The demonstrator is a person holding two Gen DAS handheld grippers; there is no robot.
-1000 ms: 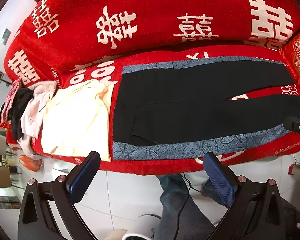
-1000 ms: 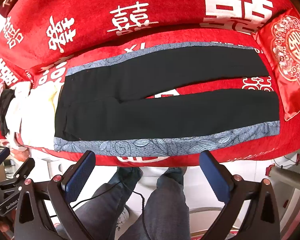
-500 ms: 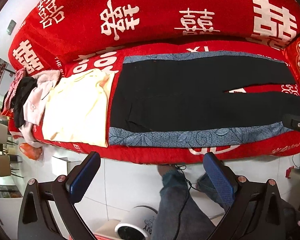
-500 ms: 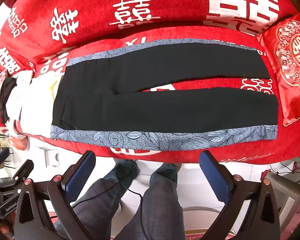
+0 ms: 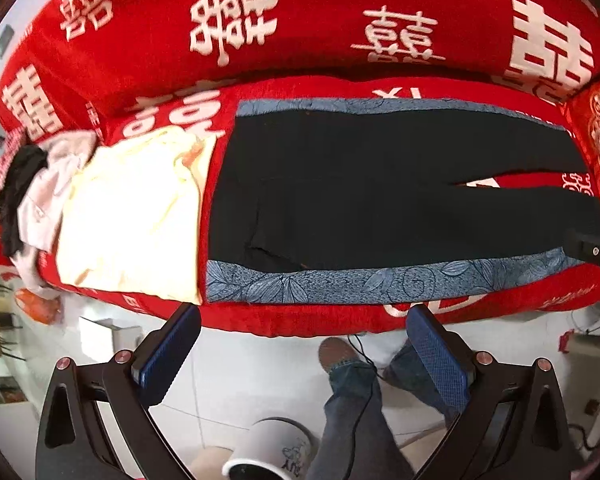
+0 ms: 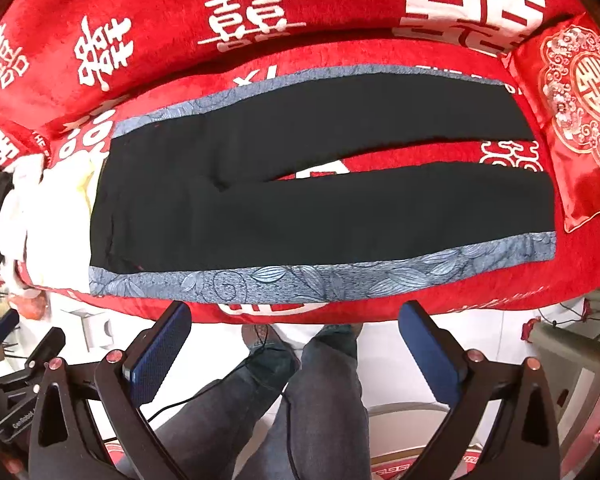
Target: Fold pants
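Black pants (image 6: 300,200), one pair, flat; two claws, both agape.

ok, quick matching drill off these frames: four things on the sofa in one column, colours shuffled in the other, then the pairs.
Things:
1. pants
2. side stripe
3. folded shirt
4. cushion

Colours:
A. pale yellow
B. red with gold pattern
C. black
D. blue-grey leaf print

Pairs: 1-C, 2-D, 3-A, 4-B
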